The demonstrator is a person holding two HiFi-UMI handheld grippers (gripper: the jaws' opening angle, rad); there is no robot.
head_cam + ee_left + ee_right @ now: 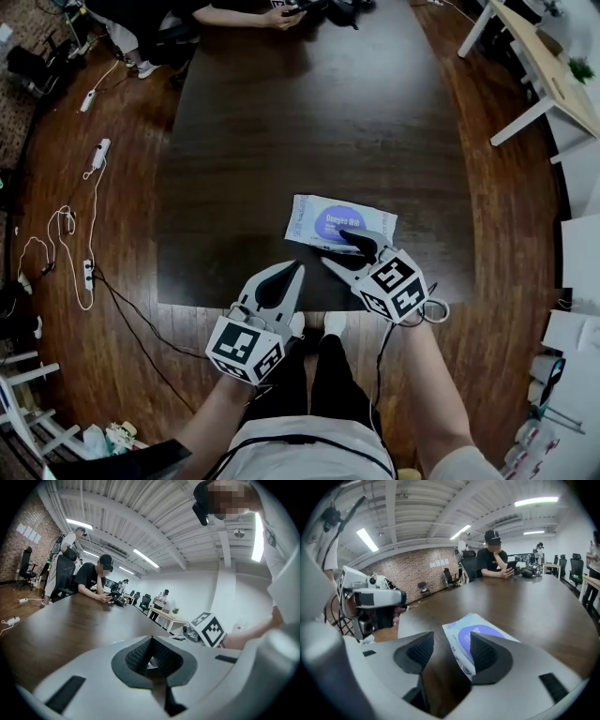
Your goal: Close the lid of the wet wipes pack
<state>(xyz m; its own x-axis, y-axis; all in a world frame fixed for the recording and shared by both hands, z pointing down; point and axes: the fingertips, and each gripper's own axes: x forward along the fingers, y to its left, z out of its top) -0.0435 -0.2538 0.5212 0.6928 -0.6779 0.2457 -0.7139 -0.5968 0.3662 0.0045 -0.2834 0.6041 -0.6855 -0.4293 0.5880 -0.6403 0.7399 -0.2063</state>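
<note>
Pack of wet wipes (323,217) (461,637) lies flat on the dark wooden tabletop (309,122), near the edge closest to the person, with its purple oval lid (333,222) (487,632) facing up. The lid appears level with the pack's top face; whether it is fully seated cannot be told.

Right claw (337,248) (452,644): released, jaws apart. In the right gripper view one jaw rests over the purple lid and the other stands over bare tabletop just beside the pack, so that the pack's near edge sits in the gap between them. Nothing is clamped.

Left claw (286,279) (151,641): clenched, jaw tips together with nothing between them. It is positioned over the near edge of the tabletop, beside the right claw and apart from the pack.

Far end of the tabletop: a seated person's hands (281,17) hold a dark device. Wooden floor at the left carries white power strips and cables (94,159). A white desk (539,66) stands at the upper right
</note>
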